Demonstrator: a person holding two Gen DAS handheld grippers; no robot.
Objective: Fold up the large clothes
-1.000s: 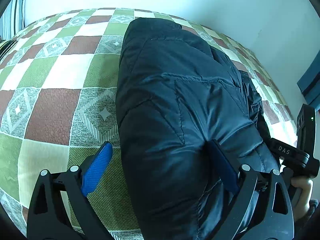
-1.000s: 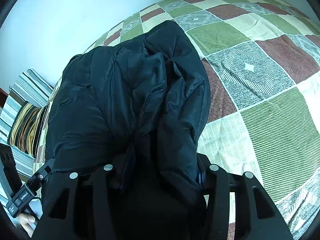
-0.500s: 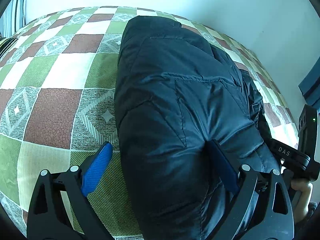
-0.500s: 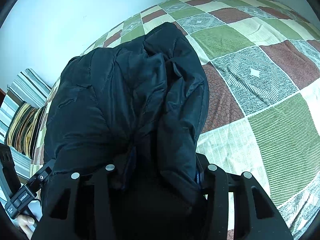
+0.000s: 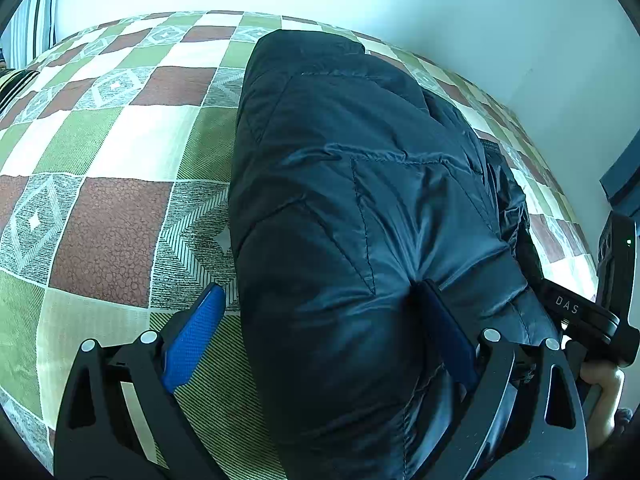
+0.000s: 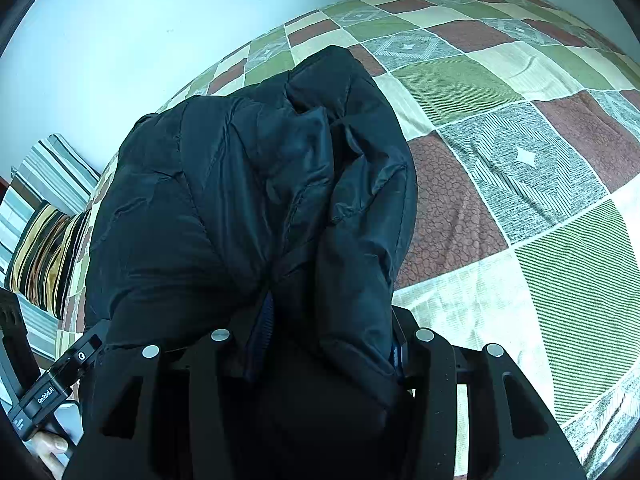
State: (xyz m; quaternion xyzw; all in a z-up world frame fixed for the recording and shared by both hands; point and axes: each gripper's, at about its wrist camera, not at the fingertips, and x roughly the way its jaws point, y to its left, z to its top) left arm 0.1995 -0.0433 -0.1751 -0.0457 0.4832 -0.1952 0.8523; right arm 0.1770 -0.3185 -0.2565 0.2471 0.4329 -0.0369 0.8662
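A puffy black quilted jacket [image 5: 360,208] lies bunched on the green, brown and cream checked bedspread [image 5: 112,184]. The left gripper [image 5: 320,332] stands spread wide around its near edge. The right gripper [image 6: 328,340] pinches a thick fold.

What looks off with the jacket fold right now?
The dark jacket is a puffy, uneven bundle on the checked bedspread; in the right wrist view loose folds bunch along its right side. No visible damage.
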